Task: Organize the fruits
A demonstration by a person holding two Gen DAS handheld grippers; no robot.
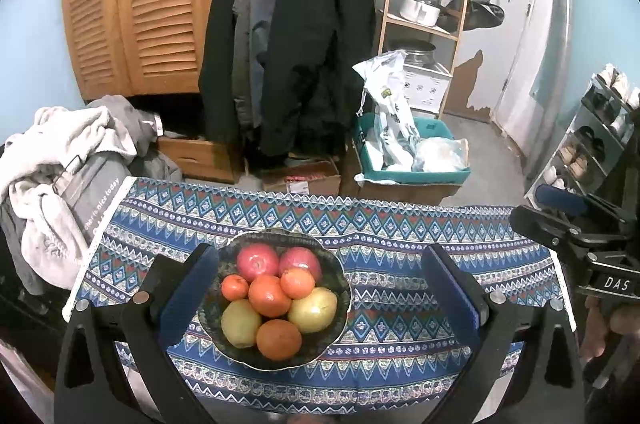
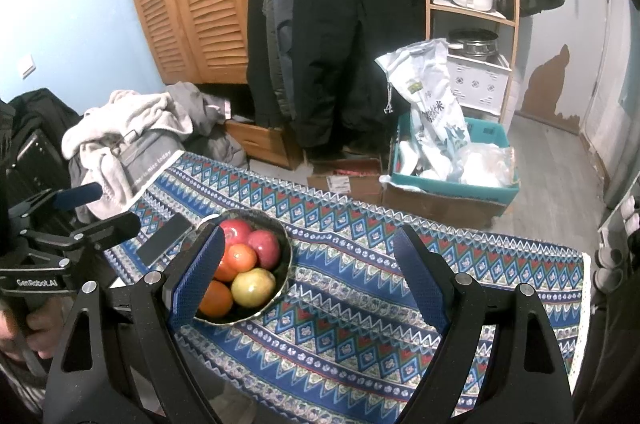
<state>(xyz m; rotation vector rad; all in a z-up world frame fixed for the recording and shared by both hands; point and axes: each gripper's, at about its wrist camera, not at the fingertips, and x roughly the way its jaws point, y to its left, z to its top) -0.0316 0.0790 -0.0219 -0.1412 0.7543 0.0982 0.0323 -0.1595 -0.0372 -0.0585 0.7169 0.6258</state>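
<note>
Blue-padded left tongs (image 1: 316,288) gape wide, empty, straddling the dark scalloped bowl of apples and oranges (image 1: 276,300) on the patterned blue table (image 1: 400,304) — dead ahead. Right tongs (image 2: 308,276), equally wide and empty, see it off left — left's closer.

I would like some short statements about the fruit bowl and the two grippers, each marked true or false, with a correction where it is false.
1. All the fruit lies in the dark bowl. True.
2. The left gripper is shut on an orange. False: its fingers stand wide apart and hold nothing.
3. The bowl holds two red apples. True.
4. The right gripper is open, with patterned cloth between its fingers. True.
5. A phone lies inside the bowl. False: it lies on the cloth beside the bowl.
6. The bowl holds bananas. False: only round red, orange and yellow-green fruit shows.
</note>
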